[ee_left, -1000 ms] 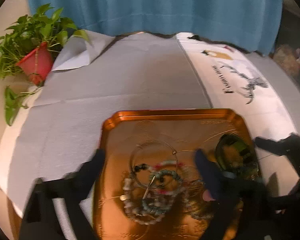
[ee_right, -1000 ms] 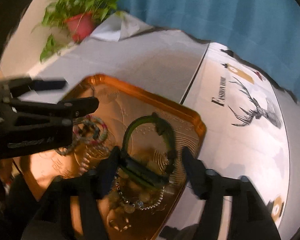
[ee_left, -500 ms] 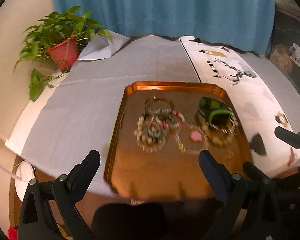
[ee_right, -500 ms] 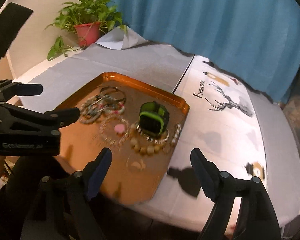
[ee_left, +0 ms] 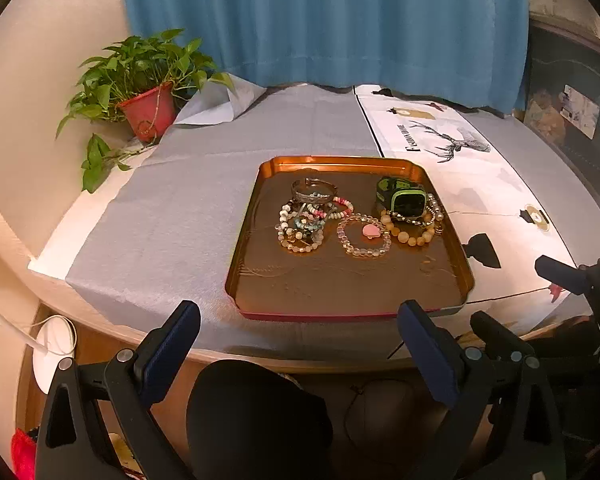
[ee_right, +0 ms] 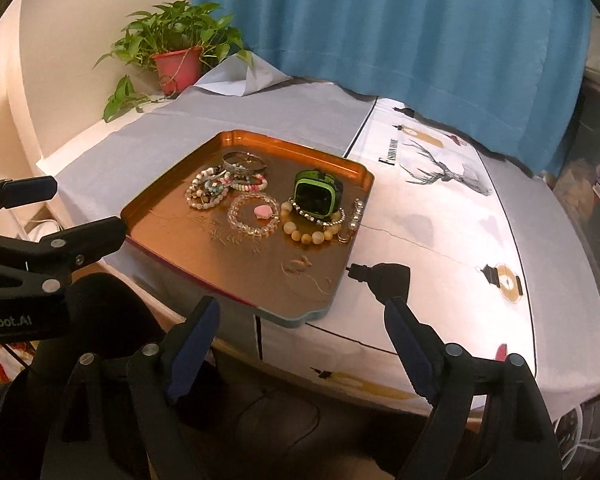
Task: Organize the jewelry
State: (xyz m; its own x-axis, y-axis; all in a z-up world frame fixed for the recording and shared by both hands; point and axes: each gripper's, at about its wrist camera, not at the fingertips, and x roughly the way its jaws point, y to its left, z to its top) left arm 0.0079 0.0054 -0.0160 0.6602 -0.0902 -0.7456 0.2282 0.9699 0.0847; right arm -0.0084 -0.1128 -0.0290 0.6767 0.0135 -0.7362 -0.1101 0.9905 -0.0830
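Potted plant (ee_left: 140, 84) stands beside blue curtain (ee_left: 324, 20).

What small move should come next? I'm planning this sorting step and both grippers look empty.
Probably bring the left gripper forward over the tangled bracelets on the tray: both grippers are open, empty and short of the tray, and that pile is unsorted.

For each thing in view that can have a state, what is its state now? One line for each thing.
left gripper: open, holds nothing
right gripper: open, holds nothing
tray: flat on the table, jewelry inside
green watch: on the tray, strap closed in a loop
clear bead bracelet: flat on the tray
silver bangle: on the bracelet pile
curtain: drawn shut
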